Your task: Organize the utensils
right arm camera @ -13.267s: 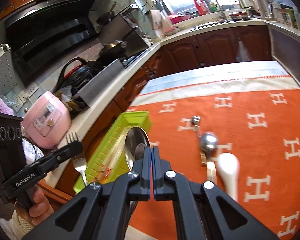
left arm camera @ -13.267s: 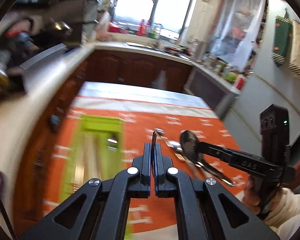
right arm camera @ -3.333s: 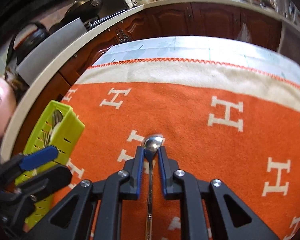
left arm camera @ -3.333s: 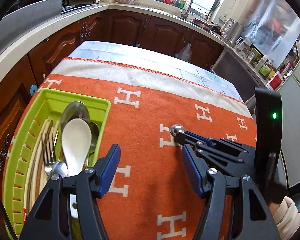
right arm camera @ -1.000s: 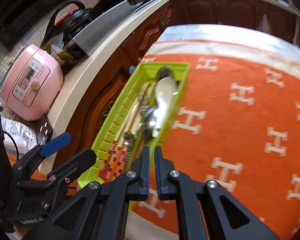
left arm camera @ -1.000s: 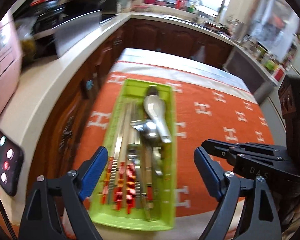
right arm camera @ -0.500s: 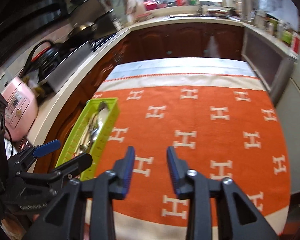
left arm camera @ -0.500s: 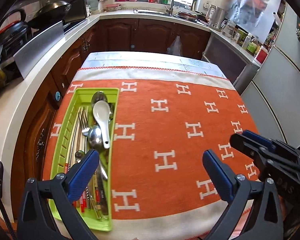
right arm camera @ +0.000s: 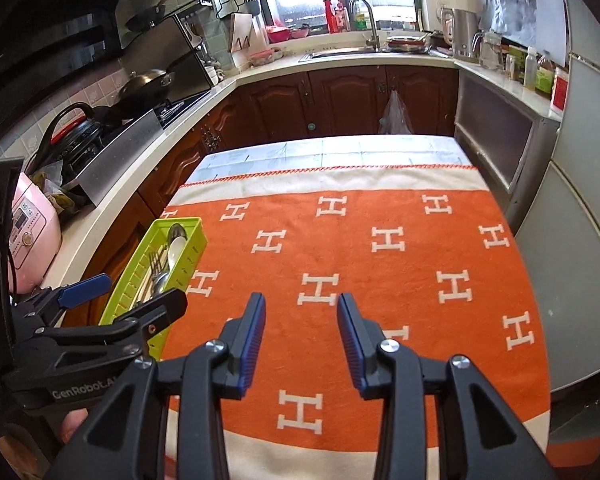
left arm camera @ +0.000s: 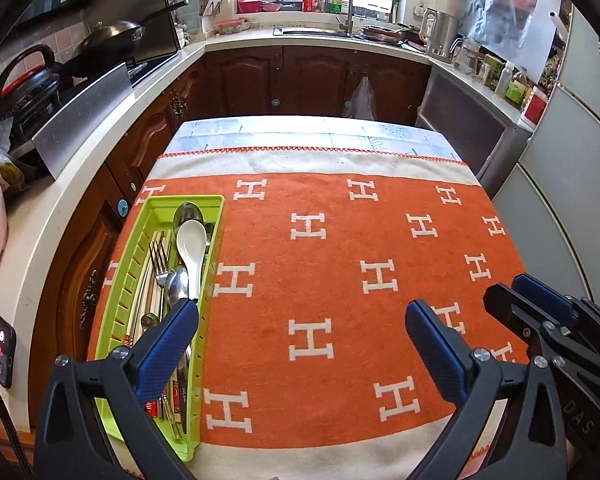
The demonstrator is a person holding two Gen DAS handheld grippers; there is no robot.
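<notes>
Since nothing is gripped, the left gripper [left arm camera: 300, 332] and right gripper [right arm camera: 301, 334] are held spread and empty above the orange cloth [left arm camera: 340, 264]. Every utensil [left arm camera: 190, 244] is seen gathered inside the green tray [left arm camera: 210, 280] at the cloth's left edge, so sorting is judged finished.

left claw [left arm camera: 300, 334] black, blue pads | right claw [right arm camera: 301, 330] same, silver screws

Left hand-held gripper [left arm camera: 300, 328] and right hand-held gripper [right arm camera: 301, 322] gape, holding nothing.
</notes>
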